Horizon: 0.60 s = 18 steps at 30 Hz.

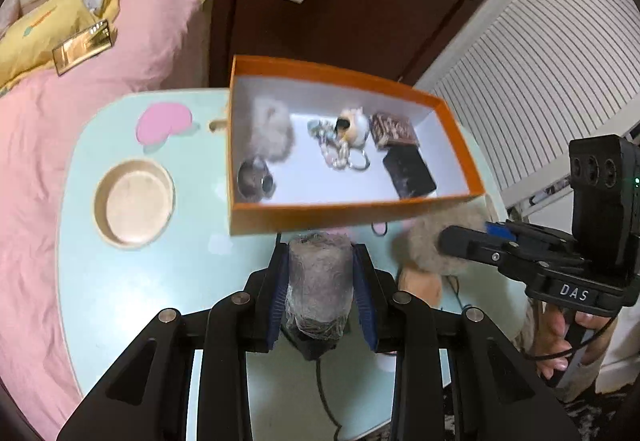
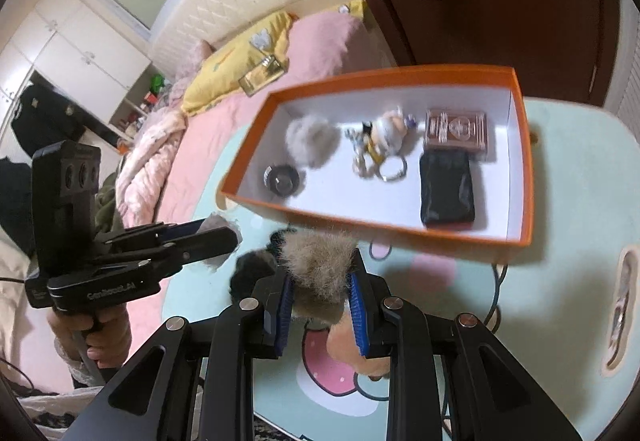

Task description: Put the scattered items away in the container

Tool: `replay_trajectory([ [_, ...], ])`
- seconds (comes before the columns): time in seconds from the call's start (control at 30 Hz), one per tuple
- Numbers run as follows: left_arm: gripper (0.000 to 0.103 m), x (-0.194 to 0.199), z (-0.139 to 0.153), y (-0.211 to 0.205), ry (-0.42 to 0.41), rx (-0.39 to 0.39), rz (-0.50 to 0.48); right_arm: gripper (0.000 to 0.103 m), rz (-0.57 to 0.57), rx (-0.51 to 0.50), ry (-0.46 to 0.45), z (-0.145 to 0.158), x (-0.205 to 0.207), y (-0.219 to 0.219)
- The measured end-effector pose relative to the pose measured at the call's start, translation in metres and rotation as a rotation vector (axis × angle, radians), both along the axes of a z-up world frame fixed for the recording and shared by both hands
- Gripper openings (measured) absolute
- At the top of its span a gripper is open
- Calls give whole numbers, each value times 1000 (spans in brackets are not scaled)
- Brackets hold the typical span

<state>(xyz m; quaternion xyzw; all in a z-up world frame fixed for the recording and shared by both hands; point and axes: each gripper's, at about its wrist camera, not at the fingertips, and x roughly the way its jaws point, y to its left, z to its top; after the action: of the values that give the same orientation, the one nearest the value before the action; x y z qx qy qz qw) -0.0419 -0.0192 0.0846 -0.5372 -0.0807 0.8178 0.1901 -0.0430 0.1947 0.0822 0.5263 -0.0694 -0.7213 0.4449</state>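
The left hand-held gripper (image 1: 320, 277) is clamped on a grey, film-wrapped cylinder (image 1: 318, 281), its blue pads pressing both sides, held just short of the near wall of the orange box (image 1: 352, 211). The right hand-held gripper (image 2: 320, 295) is clamped on a brown fluffy toy (image 2: 318, 265) with a black tuft at its left and a peach-coloured part hanging below the pads; it too is short of the box's near wall.

The box sits on the pale green bench (image 1: 132, 281), partly over its far edge. Inside lie a pale fur pom-pom (image 1: 270, 133), a small dark round item (image 1: 254, 179) in the near left corner, a figurine keychain with rings (image 1: 346, 139) in the middle, a patterned card box (image 1: 394, 131) and a black pouch (image 1: 408, 171) toward the right end.

On the bench to the left of the box is a round wooden recess (image 1: 134, 199). A black cable (image 1: 324, 393) runs under the left gripper. A bed with pink bedding (image 1: 48, 161) borders the bench on the left, and a gold-coloured flat box (image 1: 82, 47) lies on it by a yellow pillow (image 1: 60, 21). A dark wooden door (image 1: 360, 1) stands behind the orange box.
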Motion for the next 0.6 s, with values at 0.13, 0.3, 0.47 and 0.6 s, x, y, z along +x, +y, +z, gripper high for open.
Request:
replay_trajectory([
  [0.13,32,2,-17,0,-5,-24,31,25,-13,45,18,-15,6,-3],
  [0.3,39,4,-30,1,29,-9,59,36,-38,103,61,-31,11,-8],
  [0.47,57,7,-37,7,49,-47,48,56,-38,153,70,-45,12,-11],
  [0.6,57,11,-35,10,82,-60,42,56,-47,143,68,-45,13,-5],
])
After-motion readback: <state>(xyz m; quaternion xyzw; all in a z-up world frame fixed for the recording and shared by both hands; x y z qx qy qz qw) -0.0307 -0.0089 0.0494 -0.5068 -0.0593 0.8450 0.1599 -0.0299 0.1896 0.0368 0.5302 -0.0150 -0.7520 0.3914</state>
